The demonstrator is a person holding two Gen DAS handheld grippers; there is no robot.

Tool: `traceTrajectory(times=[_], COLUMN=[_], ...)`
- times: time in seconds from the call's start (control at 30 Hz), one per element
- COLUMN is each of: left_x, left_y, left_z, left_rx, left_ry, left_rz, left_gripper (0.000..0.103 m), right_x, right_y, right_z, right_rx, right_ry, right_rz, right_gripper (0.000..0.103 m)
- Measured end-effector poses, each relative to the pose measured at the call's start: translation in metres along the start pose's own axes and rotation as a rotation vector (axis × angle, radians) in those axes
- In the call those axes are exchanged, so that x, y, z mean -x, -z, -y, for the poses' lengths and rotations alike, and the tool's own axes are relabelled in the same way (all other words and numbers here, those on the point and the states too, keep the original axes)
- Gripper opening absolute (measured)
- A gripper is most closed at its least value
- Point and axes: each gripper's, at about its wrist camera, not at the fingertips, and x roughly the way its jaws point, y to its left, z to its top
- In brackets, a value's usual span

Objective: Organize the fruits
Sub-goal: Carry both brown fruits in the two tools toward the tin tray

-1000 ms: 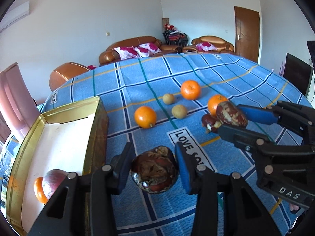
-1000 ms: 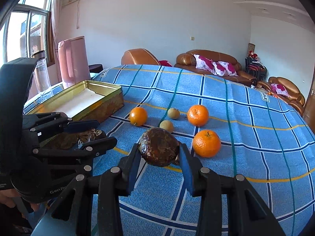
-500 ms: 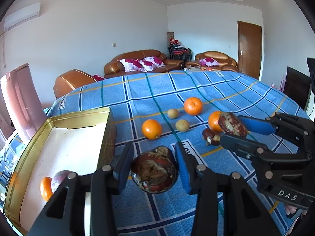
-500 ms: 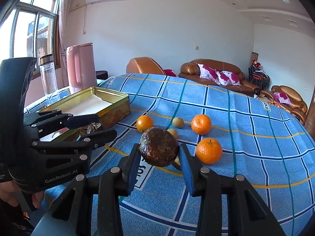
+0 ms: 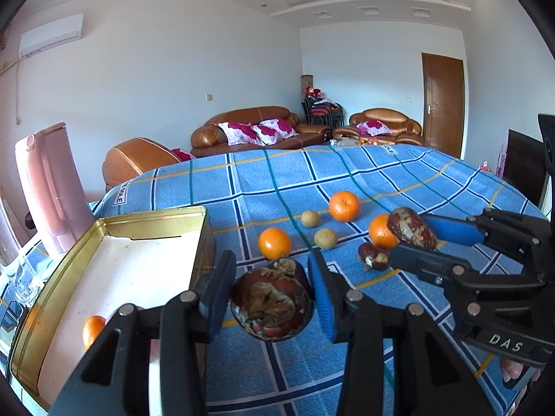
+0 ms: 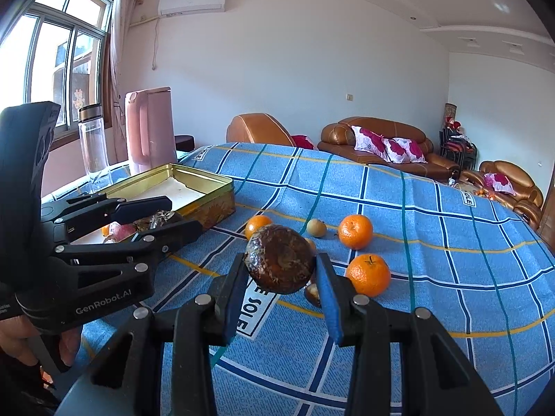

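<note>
Your left gripper points slightly downward over the blue checked tablecloth, its blue pads clamped on a dark brown, wrinkled fruit held clear of the cloth. Your right gripper is pitched the same way, its fingers pressed against a second dark, round fruit, also lifted. Each tool shows in the other's camera: the right gripper enters the left view from the right edge, and the left one enters the right view from the left edge, with part of your hand below it.

Only the left view shows the inside of the gold tin just left of that gripper: a white liner with an orange near its close end. Only the right view shows the window, a clear bottle and a pink jug behind the tin.

Beyond the grippers, three loose oranges, two small yellowish fruits and a dark reddish fruit lie on the cloth. The right gripper's fruit partly covers one orange in the left view. Brown sofas stand farther back.
</note>
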Motion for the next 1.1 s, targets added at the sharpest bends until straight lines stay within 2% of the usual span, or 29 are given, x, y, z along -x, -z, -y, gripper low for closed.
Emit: traceTrajectory(times=[1.1], left_x=[0.030], left_y=[0.003], left_z=[-0.004], left_rx=[0.020], left_ry=[-0.030], left_rz=[0.149], left_gripper=[0.045], right_x=[0.019], right_y=[0.003], right_z=[-0.002], right_rx=[0.019], right_ry=[0.017], right_rz=[0.086], right_gripper=[0.042])
